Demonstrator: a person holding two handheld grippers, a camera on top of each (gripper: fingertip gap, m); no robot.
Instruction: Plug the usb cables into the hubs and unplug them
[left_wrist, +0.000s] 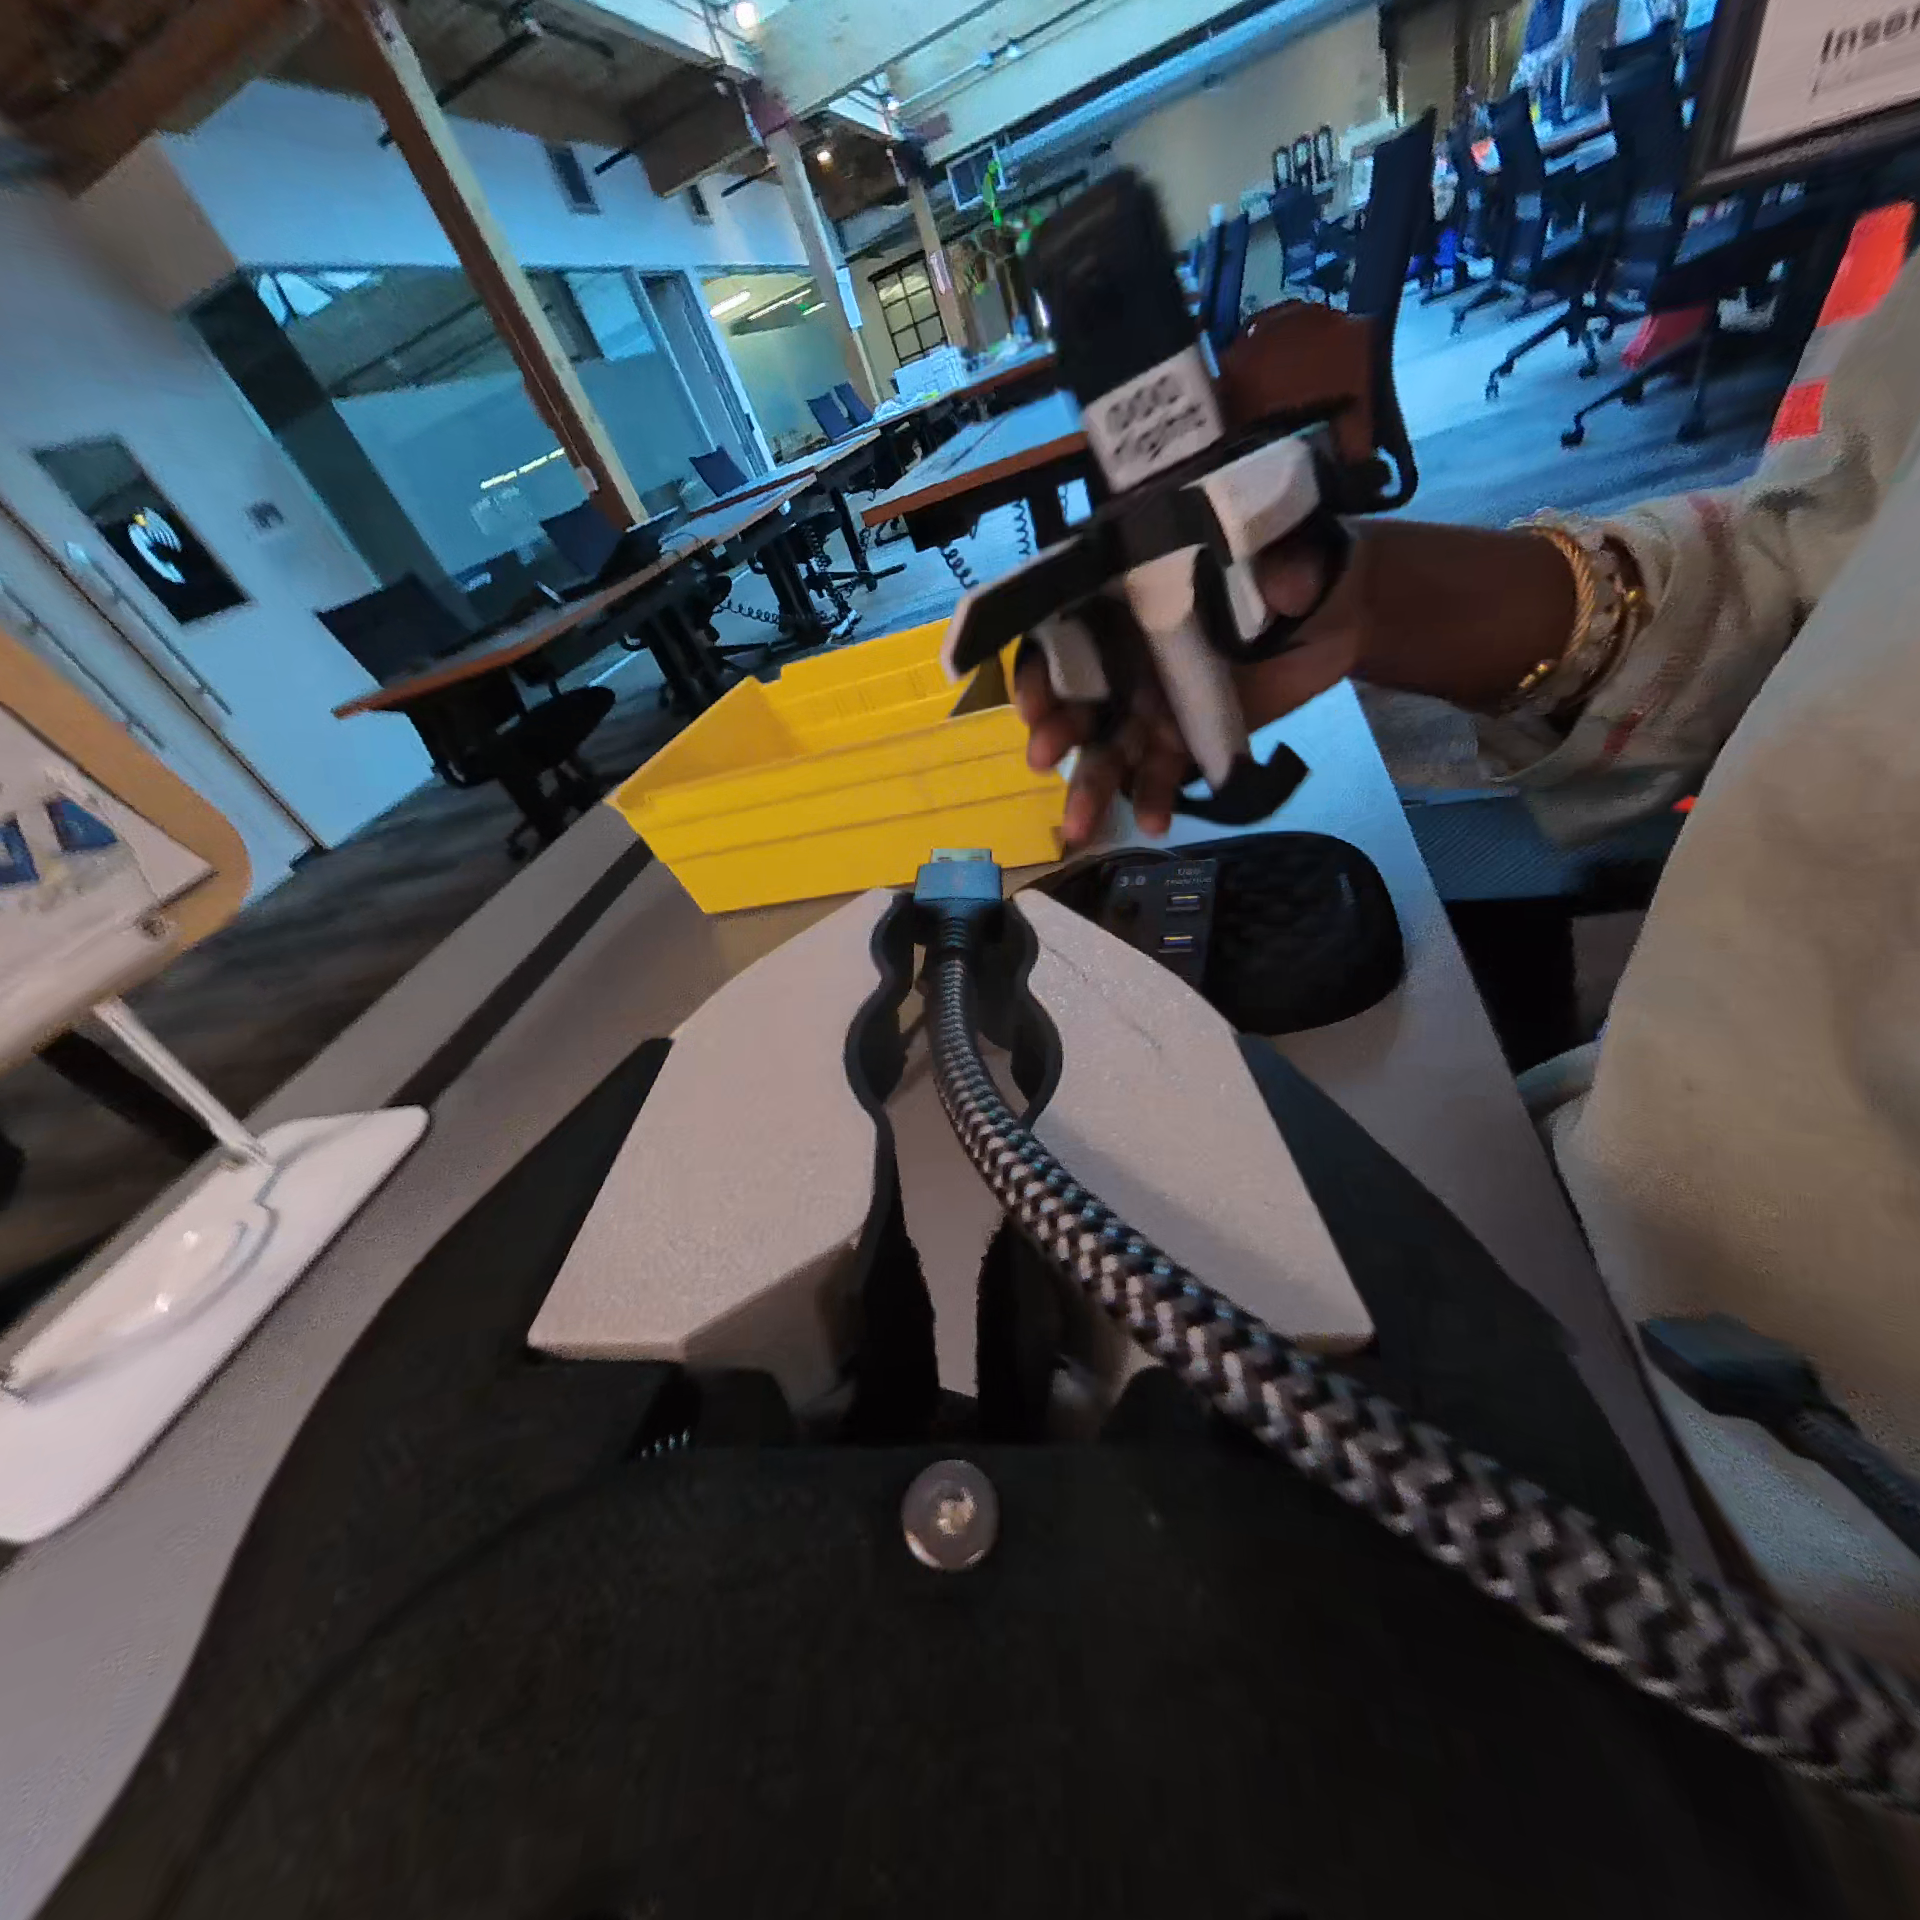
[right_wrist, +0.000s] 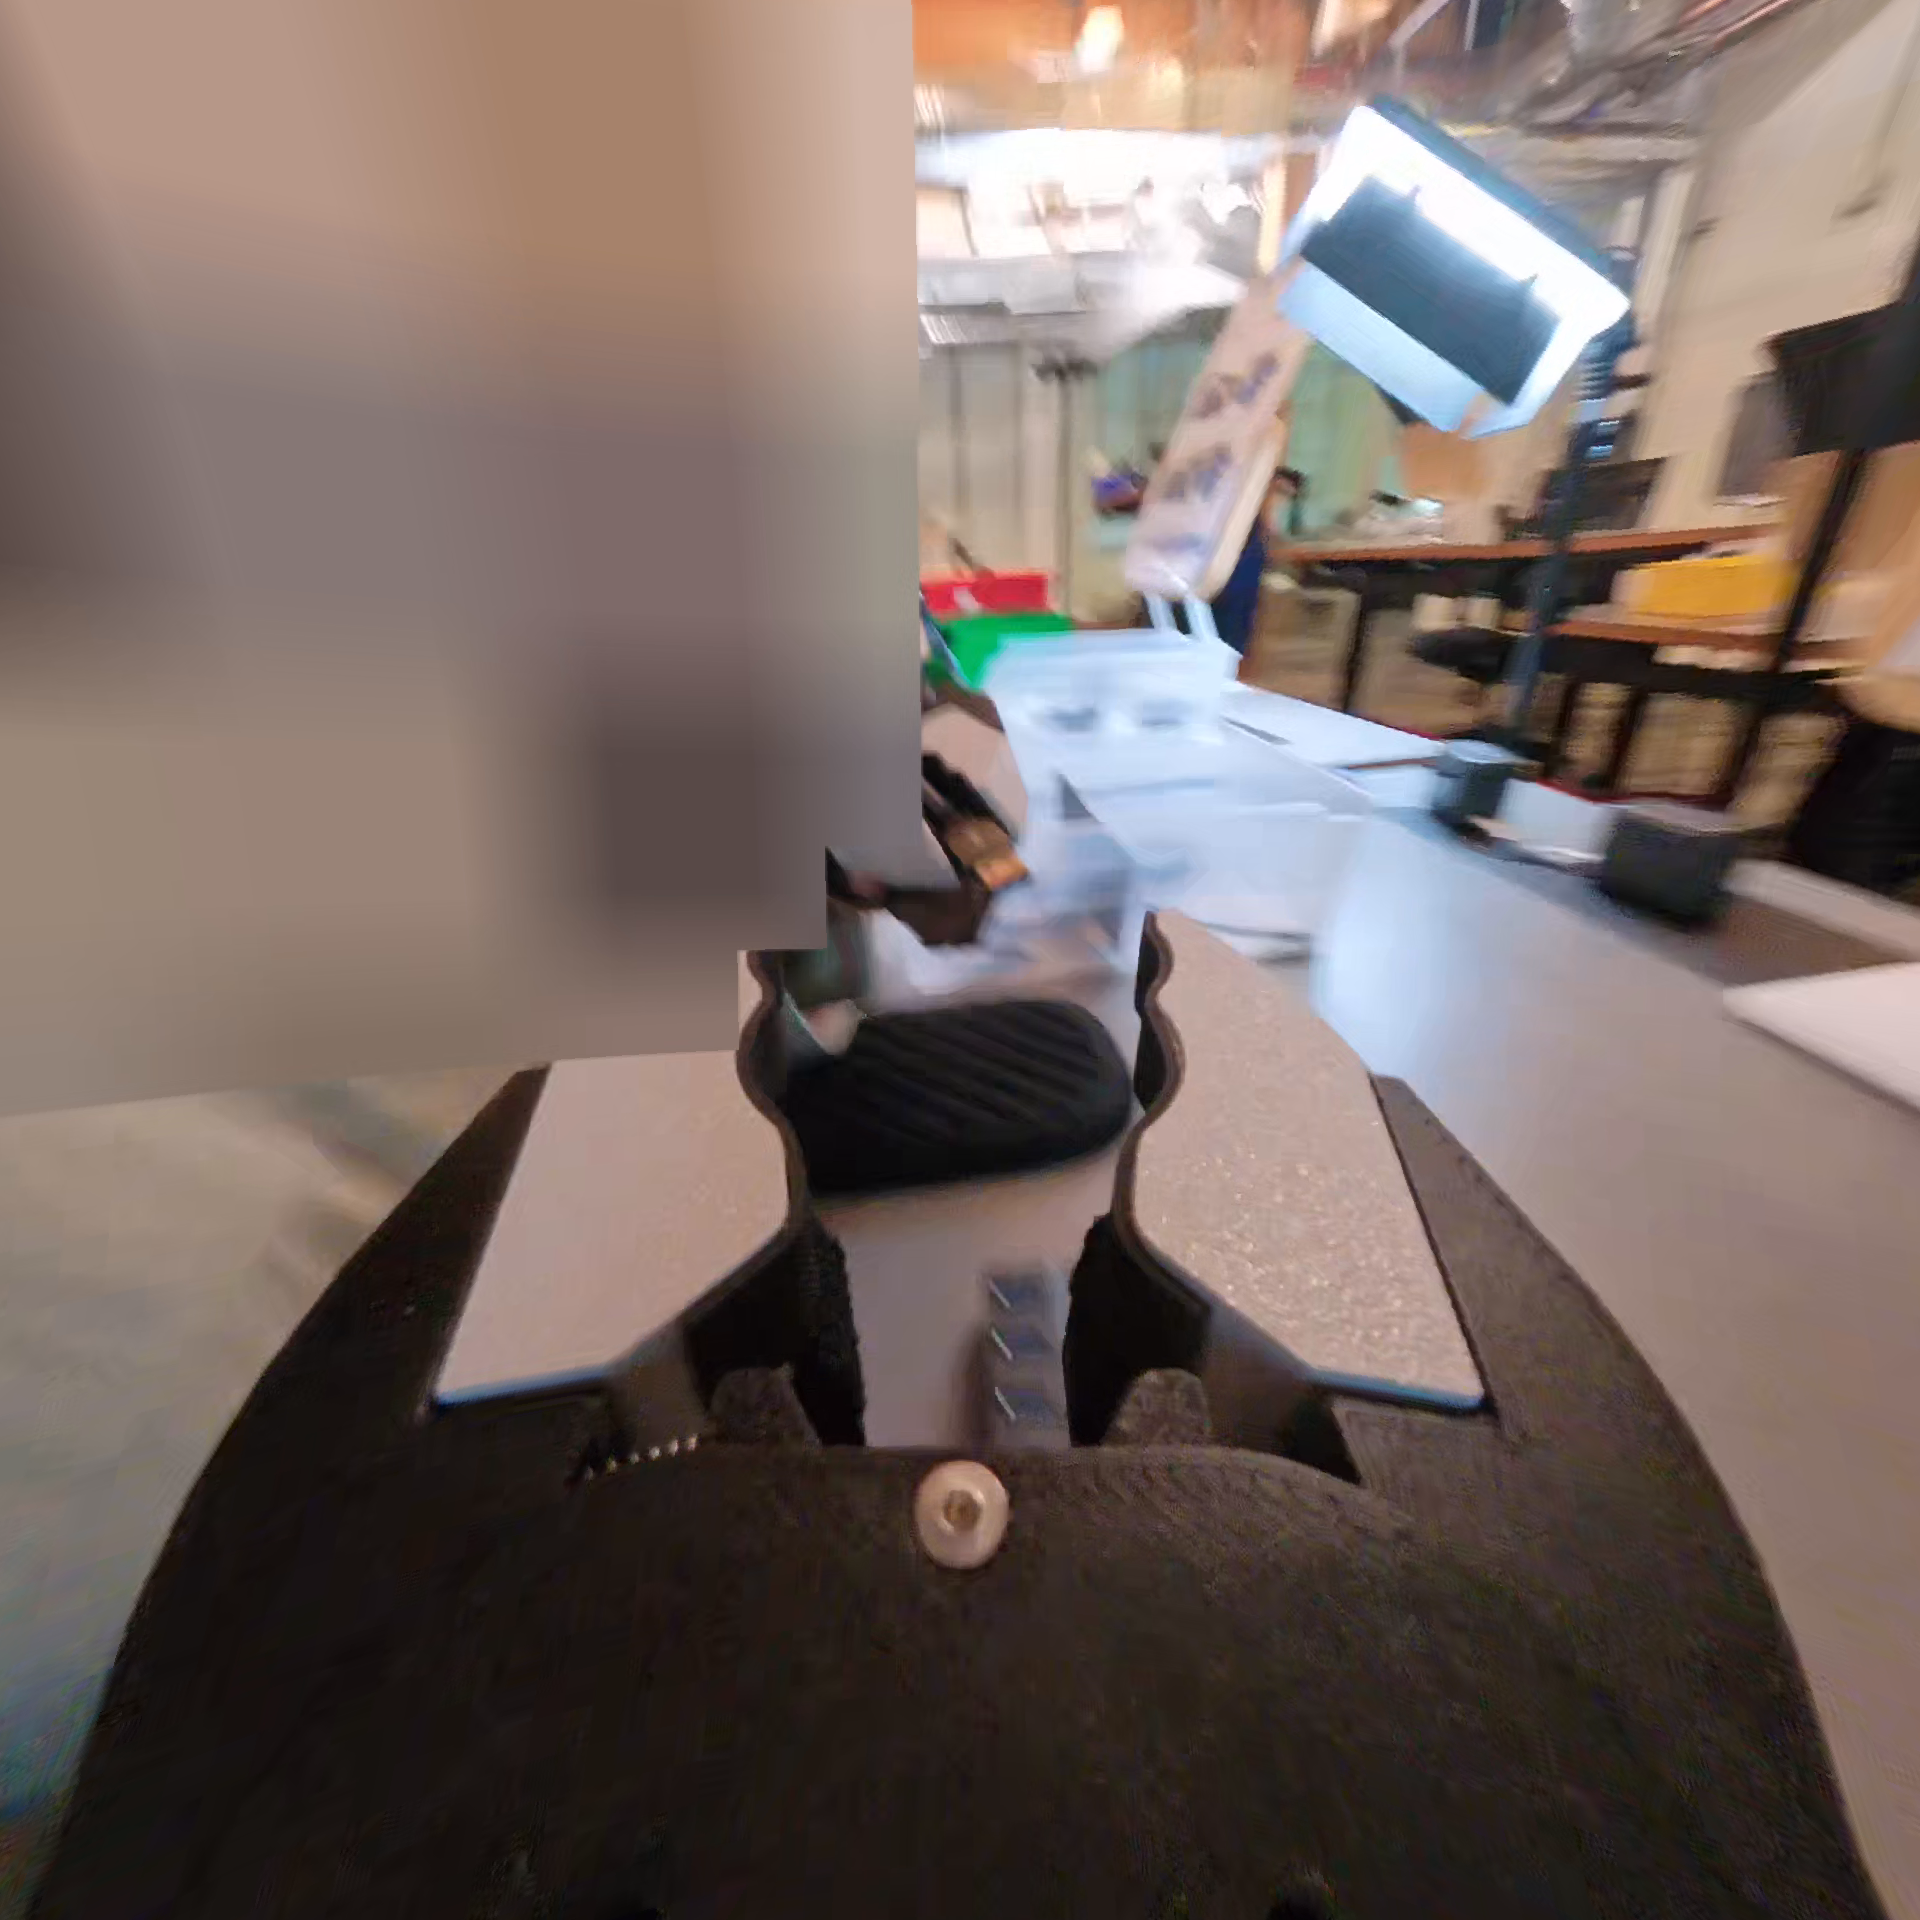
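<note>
My left gripper (left_wrist: 956, 914) is shut on a USB plug (left_wrist: 958, 881) whose metal tip sticks out past the fingertips. Its braided black-and-white cable (left_wrist: 1143, 1226) runs back to the right. Just ahead to the right, a black USB hub (left_wrist: 1169, 914) with blue ports stands against a black ribbed pad (left_wrist: 1309, 925). A hand (left_wrist: 1299, 644) holds the right gripper above the pad. In the right wrist view my right gripper (right_wrist: 956, 966) is open and empty above the pad (right_wrist: 956, 1091). A blurred hub with blue ports (right_wrist: 1023, 1340) shows between its fingers. The held plug (right_wrist: 987, 857) shows beyond.
A yellow bin (left_wrist: 852, 769) stands on the grey table (left_wrist: 1351, 1091) behind the hub. A white stand base (left_wrist: 208, 1278) with a sign sits at the left table edge. Clear plastic containers (right_wrist: 1143, 748) and a light panel (right_wrist: 1455, 270) lie farther off. Tip to tip, the grippers are about 9 cm apart.
</note>
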